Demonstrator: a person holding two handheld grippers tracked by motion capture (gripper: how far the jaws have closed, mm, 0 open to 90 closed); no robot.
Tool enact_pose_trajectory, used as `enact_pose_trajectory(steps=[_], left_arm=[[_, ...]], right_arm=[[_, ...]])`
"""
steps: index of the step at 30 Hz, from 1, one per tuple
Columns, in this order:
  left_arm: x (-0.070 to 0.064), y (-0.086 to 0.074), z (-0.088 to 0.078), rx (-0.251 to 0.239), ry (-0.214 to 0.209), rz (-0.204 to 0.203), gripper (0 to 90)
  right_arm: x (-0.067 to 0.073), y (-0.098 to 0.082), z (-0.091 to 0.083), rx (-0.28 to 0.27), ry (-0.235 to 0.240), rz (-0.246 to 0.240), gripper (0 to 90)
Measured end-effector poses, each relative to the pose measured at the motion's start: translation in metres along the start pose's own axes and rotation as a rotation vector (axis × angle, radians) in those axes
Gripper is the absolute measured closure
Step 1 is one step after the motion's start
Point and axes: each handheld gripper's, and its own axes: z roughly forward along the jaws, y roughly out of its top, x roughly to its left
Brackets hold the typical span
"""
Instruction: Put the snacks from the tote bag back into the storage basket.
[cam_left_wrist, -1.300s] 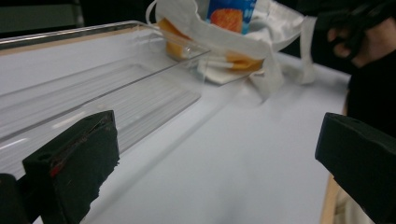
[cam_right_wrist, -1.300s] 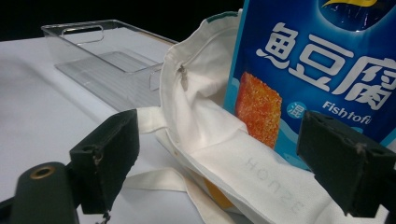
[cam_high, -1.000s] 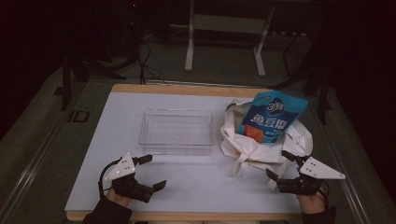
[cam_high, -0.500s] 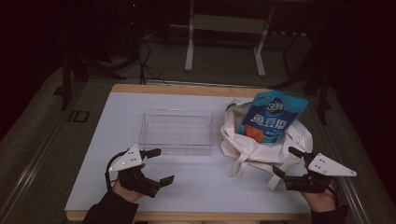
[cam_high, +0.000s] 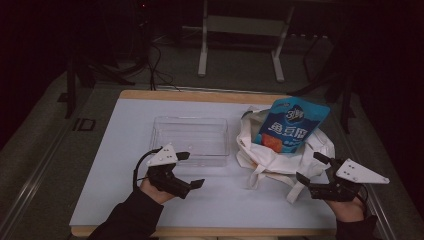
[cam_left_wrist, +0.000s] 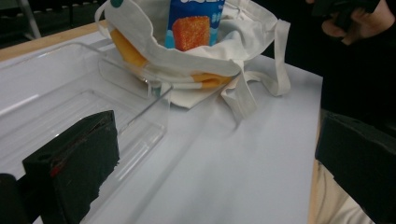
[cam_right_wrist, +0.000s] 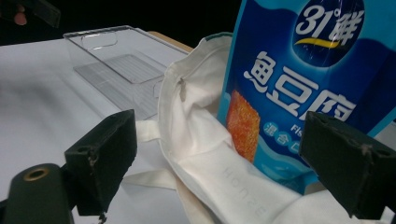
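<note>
A white cloth tote bag (cam_high: 280, 162) lies on the right of the white table, and a blue snack packet (cam_high: 291, 126) stands up out of its mouth. A clear plastic tray (cam_high: 192, 139) sits mid-table, left of the bag. My left gripper (cam_high: 190, 170) is open just in front of the tray's near edge, holding nothing. My right gripper (cam_high: 310, 168) is open at the bag's near right corner, close to its straps. In the left gripper view the tray (cam_left_wrist: 70, 107), bag (cam_left_wrist: 205, 70) and packet (cam_left_wrist: 194, 23) lie ahead. In the right gripper view the packet (cam_right_wrist: 303, 84) and bag (cam_right_wrist: 201, 140) stand close before the wide-apart jaws.
Something yellow (cam_left_wrist: 126, 51) shows inside the bag's mouth. The table's wooden edge (cam_high: 200, 95) runs along the far side, with a dark floor, cables and a metal stand (cam_high: 240, 45) beyond. White table surface (cam_high: 125, 130) stretches left of the tray.
My left gripper has moved forward and to the right, up to the tray's near edge. My right gripper has shifted a little right, beside the bag. Both stay open.
</note>
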Motion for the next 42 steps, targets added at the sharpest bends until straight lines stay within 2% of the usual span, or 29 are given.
enact_pose_trajectory(steps=[4, 8, 12, 17, 24, 26, 30, 31, 35, 36, 42], left_arm=[[0.001, 0.011, 0.011, -0.019, -0.009, 0.020, 0.0], [0.003, 0.022, 0.021, -0.023, -0.038, 0.033, 0.0], [0.005, 0.032, 0.030, -0.026, -0.043, 0.047, 0.0], [0.007, 0.045, 0.043, -0.007, -0.055, 0.076, 0.0], [0.008, 0.067, 0.060, -0.031, -0.074, 0.100, 0.0], [0.006, 0.072, 0.065, -0.047, -0.074, 0.117, 0.0], [0.006, 0.081, 0.077, -0.034, -0.091, 0.145, 0.0], [0.006, 0.084, 0.081, -0.027, -0.083, 0.149, 0.0], [0.012, 0.093, 0.089, -0.043, -0.100, 0.147, 0.0], [0.014, 0.095, 0.092, -0.051, -0.109, 0.135, 0.0], [0.022, 0.102, 0.118, -0.016, -0.107, 0.130, 0.0]], right_arm=[[-0.002, 0.004, 0.000, -0.012, 0.008, 0.000, 11.6], [-0.005, 0.008, 0.001, -0.016, 0.018, -0.005, 11.6], [-0.006, 0.010, 0.002, -0.014, 0.022, -0.011, 11.6], [-0.010, 0.012, 0.003, -0.007, 0.023, -0.014, 13.2], [-0.017, 0.013, 0.003, -0.016, 0.024, -0.006, 13.4], [-0.019, 0.013, 0.003, -0.018, 0.030, -0.008, 13.4], [-0.020, 0.013, 0.006, -0.010, 0.027, -0.006, 13.4], [-0.020, 0.013, 0.006, -0.008, 0.026, -0.007, 13.4], [-0.024, 0.012, 0.007, 0.001, 0.015, -0.008, 13.5], [-0.025, 0.012, 0.007, 0.004, 0.012, -0.006, 13.6], [-0.035, 0.012, 0.011, 0.022, -0.010, -0.008, 13.8]])
